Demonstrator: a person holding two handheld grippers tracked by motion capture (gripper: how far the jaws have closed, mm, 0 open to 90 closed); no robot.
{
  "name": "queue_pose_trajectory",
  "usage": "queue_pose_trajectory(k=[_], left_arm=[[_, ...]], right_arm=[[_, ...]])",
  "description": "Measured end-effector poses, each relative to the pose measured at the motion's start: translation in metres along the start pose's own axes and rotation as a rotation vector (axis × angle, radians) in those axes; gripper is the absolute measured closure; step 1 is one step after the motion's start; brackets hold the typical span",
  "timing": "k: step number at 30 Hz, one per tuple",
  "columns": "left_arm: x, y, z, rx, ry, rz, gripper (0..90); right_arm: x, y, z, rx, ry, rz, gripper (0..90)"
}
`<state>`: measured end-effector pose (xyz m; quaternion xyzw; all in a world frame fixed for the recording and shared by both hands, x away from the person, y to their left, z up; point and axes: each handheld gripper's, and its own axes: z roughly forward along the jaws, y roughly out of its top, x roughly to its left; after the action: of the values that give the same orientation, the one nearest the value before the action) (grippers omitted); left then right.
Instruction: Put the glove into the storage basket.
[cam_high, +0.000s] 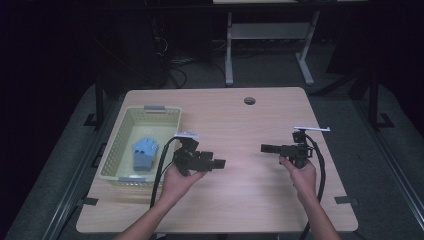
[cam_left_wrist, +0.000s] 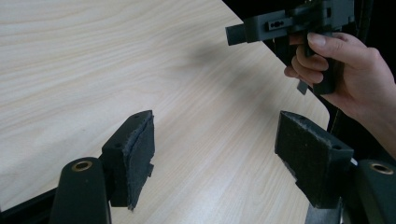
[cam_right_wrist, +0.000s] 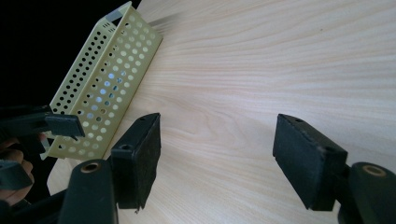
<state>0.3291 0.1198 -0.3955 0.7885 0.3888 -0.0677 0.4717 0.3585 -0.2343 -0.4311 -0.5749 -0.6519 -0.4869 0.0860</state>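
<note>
both forearms come in from the near edge of the table (cam_high: 260, 200), one gripper in each hand, and they're basically pointed at each other across the bare middle of the wood. left gripper (cam_high: 219, 163) sits just right of the basket (cam_high: 117, 135), right gripper (cam_high: 265, 148) is over toward the right side, with a decent stretch of open tabletop between them. looks to me like a neutral pose, hands parked level and clear of everything, since nothing is within reach of either one.

the only loose thing around is the blue glove (cam_high: 144, 153), lying flat inside the yellow perforated basket at the left side of the table. it's well apart from both grippers, and the left one is nearest but pointing away from it. from the right gripper view you can see blue through the holes in the basket wall (cam_right_wrist: 105, 84), so it's sitting low in there.

jaws: the left gripper (cam_left_wrist: 215, 154) has its pads spread wide with just wood grain between them, holding nothing and touching nothing. same for the right gripper (cam_right_wrist: 217, 154), wide apart, only table in the gap. in the left gripper view you can see the other hand (cam_left_wrist: 343, 65) wrapped around its handle, held above the far right edge.

my guess is the glove is sorted already, or about to get fished out, can't tell which.
</note>
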Motion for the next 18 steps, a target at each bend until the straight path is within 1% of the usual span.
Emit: queue_pose_trajectory(k=[6,10,12,14,18], left_arm=[[-0.007,-0.008,0.009,0.013,-0.022,0.008,26.7],[-0.011,-0.014,0.014,0.02,-0.037,0.011,25.7],[-0.012,-0.016,0.016,0.026,-0.037,0.018,25.4],[-0.013,-0.019,0.018,0.029,-0.047,0.019,25.3],[-0.014,-0.026,0.022,0.033,-0.052,0.027,25.3]], right_arm=[[-0.006,-0.009,-0.006,0.002,-0.02,-0.002,31.5],[-0.01,-0.015,-0.008,0.004,-0.027,0.008,31.2],[-0.012,-0.017,-0.008,0.009,-0.037,0.0,31.1],[-0.012,-0.018,-0.007,0.018,-0.053,-0.006,30.3],[-0.012,-0.022,-0.007,0.016,-0.057,-0.011,30.2]])
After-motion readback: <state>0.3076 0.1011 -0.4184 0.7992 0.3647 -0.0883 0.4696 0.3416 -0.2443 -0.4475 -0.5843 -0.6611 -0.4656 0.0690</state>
